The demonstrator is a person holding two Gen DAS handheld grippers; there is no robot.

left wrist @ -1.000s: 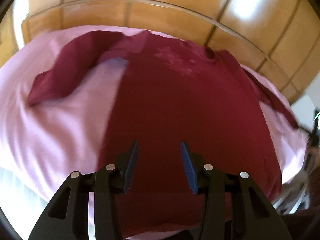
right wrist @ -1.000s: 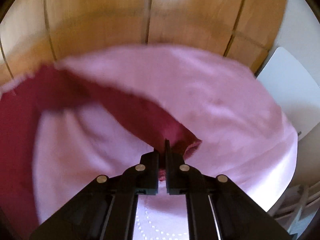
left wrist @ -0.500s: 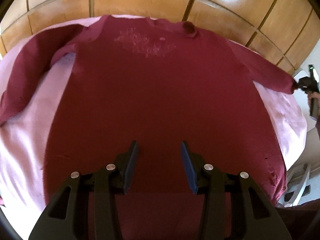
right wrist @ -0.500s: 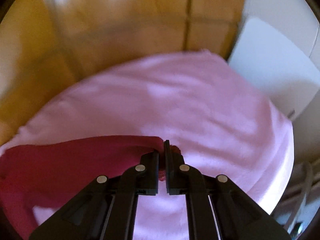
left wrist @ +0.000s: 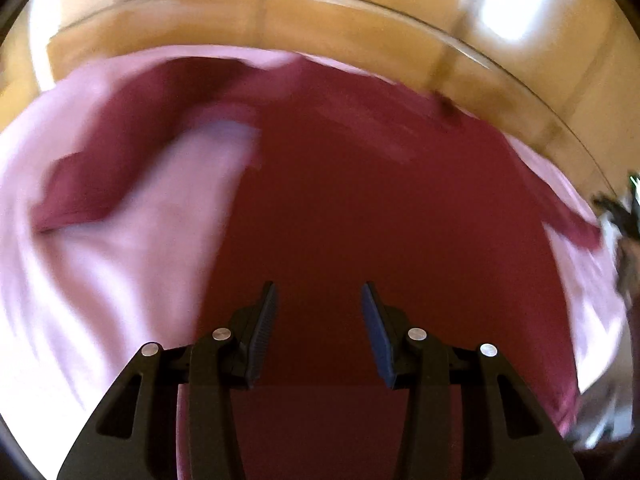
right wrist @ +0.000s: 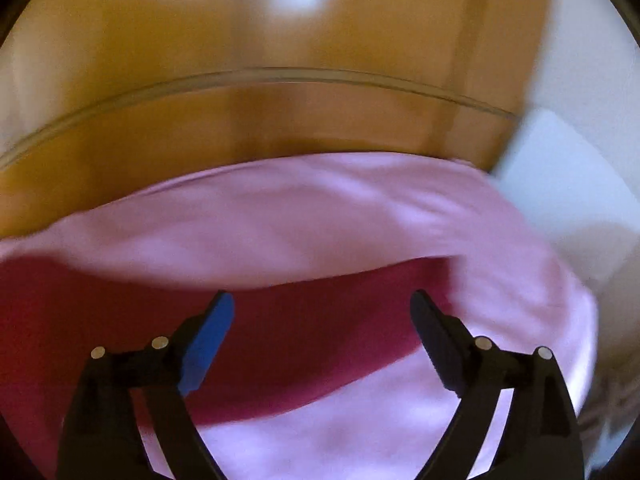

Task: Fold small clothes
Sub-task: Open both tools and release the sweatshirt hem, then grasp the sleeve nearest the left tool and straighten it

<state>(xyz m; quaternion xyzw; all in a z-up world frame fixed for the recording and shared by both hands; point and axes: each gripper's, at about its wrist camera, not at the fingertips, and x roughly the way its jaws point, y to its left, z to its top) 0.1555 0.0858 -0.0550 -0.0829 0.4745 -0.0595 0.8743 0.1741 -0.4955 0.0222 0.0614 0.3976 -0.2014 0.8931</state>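
A dark red long-sleeved top (left wrist: 380,220) lies spread front-up on a pink cloth (left wrist: 120,280). One sleeve (left wrist: 120,152) bends down at the left; the other sleeve (left wrist: 572,224) stretches out to the right edge. My left gripper (left wrist: 319,292) hovers over the lower body of the top, jaws partly apart with nothing between them. My right gripper (right wrist: 320,300) has its jaws opening wide above the right sleeve (right wrist: 320,344), which lies flat on the pink cloth (right wrist: 320,220); the pads do not touch it. Both views are motion-blurred.
Wooden panelling (right wrist: 280,120) lies beyond the far edge of the pink cloth. A white flat object (right wrist: 560,168) sits past the cloth's right edge. The right gripper and the hand holding it (left wrist: 624,216) show at the far right of the left wrist view.
The right gripper, shut on the sleeve cuff before, has opened wide and let it go; the sleeve now rests on the pink cloth. The left view has swung sideways and blurred.
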